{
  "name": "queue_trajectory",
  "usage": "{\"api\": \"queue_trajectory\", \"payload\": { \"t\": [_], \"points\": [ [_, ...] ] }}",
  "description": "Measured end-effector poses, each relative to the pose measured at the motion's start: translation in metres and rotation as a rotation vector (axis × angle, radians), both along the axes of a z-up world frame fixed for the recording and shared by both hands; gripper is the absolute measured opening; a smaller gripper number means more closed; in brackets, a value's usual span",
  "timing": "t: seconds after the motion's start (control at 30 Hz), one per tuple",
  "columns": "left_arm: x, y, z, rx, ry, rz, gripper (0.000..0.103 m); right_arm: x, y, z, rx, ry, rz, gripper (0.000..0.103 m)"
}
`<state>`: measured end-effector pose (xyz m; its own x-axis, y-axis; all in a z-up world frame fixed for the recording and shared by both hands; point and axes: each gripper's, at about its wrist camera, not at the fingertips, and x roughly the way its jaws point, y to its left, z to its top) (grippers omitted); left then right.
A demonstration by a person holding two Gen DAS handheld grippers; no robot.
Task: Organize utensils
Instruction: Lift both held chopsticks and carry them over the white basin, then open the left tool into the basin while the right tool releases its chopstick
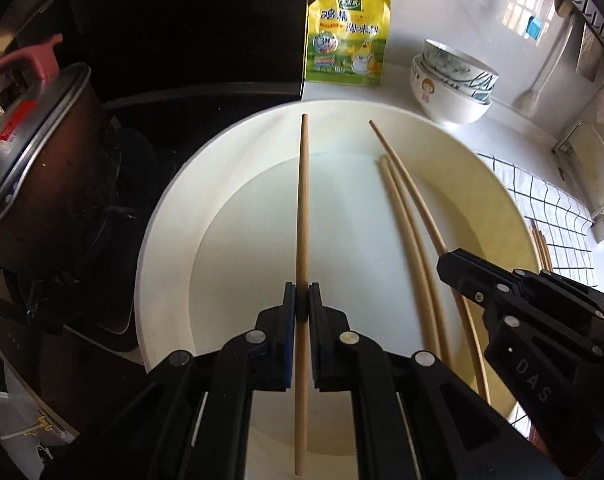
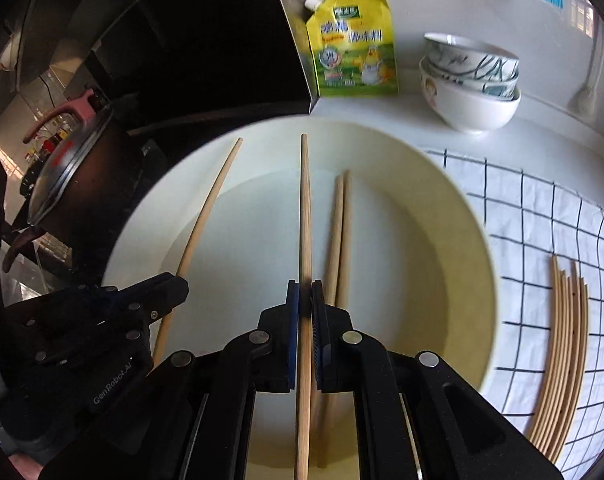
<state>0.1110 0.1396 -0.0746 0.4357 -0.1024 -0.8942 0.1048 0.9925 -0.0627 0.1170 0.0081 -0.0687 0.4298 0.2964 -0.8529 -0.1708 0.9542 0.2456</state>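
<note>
**Both grippers over the basin, each clamped on one chopstick**

The white tabletop [image 2: 441, 0] carries a large cream basin [image 1: 170, 216] that sits against the edge of the dark stove [image 1: 182, 20]. A lidded pot [image 1: 42, 152] stands on the stove, just beside the basin's left rim. A checked cloth [image 2: 541, 220] lies on the tabletop just beside the basin's right rim. Toward the far edge of the tabletop stand stacked bowls [image 2: 469, 80] and a yellow seasoning pouch [image 1: 345, 36], the pouch right beside the stove.

The left gripper [image 1: 302, 292] has its jaws closed tight on a single chopstick [image 1: 303, 200], which points toward the far rim of the basin. The right gripper [image 2: 305, 292] has its jaws clamped on another chopstick [image 2: 305, 208], likewise lengthwise over the basin. Two chopsticks [image 2: 339, 232] lie side by side and touching inside the basin, right of the right gripper. A bundle of chopsticks [image 2: 561, 344] lies on the checked cloth, well apart from the basin.
</note>
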Motion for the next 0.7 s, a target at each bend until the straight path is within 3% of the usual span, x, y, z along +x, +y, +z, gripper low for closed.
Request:
{"api": "queue_trajectory", "payload": {
  "t": [0.4, 0.43, 0.5, 0.53, 0.7],
  "points": [
    [0.005, 0.008, -0.017, -0.011, 0.035, -0.023, 0.008, 0.004, 0.002, -0.021, 0.007, 0.048, -0.036, 0.006],
    [0.004, 0.009, -0.015, -0.014, 0.030, -0.020, 0.009, 0.004, 0.002, -0.020, 0.007, 0.050, -0.038, 0.007],
    [0.003, 0.010, -0.012, -0.015, 0.020, -0.016, 0.025, 0.002, 0.000, -0.017, 0.013, 0.044, -0.053, 0.012],
    [0.002, 0.011, -0.010, -0.015, 0.012, -0.014, 0.028, 0.001, 0.000, -0.015, 0.013, 0.038, -0.057, 0.012],
    [0.002, 0.015, -0.003, -0.018, 0.001, 0.001, 0.029, -0.003, 0.001, -0.008, -0.002, 0.010, -0.058, 0.012]
  ]
}}
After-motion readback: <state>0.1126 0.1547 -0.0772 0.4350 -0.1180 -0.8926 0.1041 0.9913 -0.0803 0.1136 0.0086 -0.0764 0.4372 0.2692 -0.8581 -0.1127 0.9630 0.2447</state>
